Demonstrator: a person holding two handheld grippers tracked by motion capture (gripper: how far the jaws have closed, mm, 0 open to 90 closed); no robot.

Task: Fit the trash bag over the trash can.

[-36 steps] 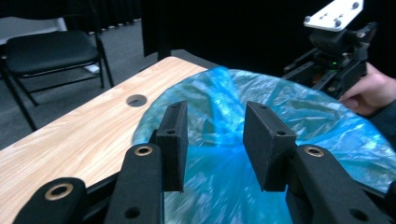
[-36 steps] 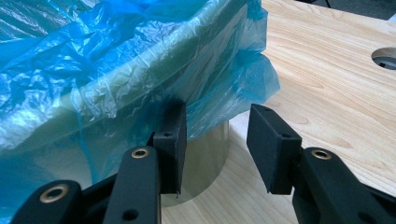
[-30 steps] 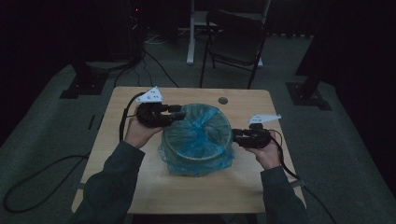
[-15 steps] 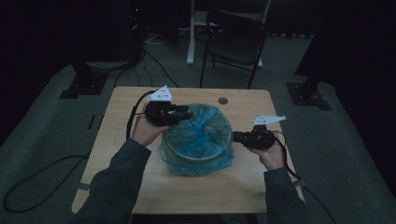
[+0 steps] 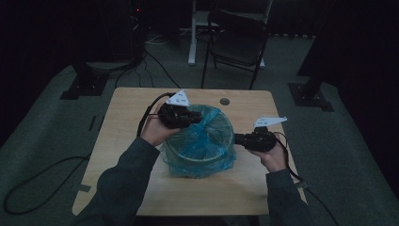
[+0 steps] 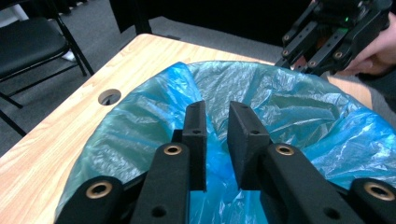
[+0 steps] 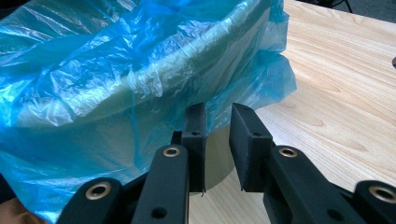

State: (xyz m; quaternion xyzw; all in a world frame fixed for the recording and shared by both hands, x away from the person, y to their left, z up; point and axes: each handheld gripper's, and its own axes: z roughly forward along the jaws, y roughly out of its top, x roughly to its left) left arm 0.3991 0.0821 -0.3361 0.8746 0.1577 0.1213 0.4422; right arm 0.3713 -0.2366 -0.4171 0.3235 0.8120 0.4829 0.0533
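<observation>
High view: a round bin [image 5: 200, 155] lined with a blue plastic bag [image 5: 207, 136] is seen standing near the middle of a wooden table [image 5: 127, 108]. The left gripper [image 5: 190, 117] is held at the bin's far-left rim, over bunched bag plastic. The right gripper [image 5: 237, 139] is held at the bin's right side, its tips at the bag edge. A small round hole [image 5: 225, 101] is noted in the table top behind the bin, and a dark folding chair [image 5: 240, 35] beyond the table.

Left gripper view: the left gripper [image 6: 217, 128] is pointed across the bin's mouth. Its jaws have just been closing and now stand narrow, with a fold of the blue bag [image 6: 280, 107] bunched between them; whether the pads actually pinch the plastic cannot be told. The right gripper [image 6: 299, 53] is seen at the far rim, held by a hand [image 6: 376, 46].

Right gripper view: the right gripper [image 7: 217, 128] is aimed at the bin's outer wall [image 7: 187, 65], where the bag's loose edge [image 7: 261, 79] hangs over the rim. Its jaws have just been closing to a narrow gap; the hanging edge reaches the left pad, but a firm pinch cannot be confirmed. Bare table [image 7: 336, 70] is seen to the right.
</observation>
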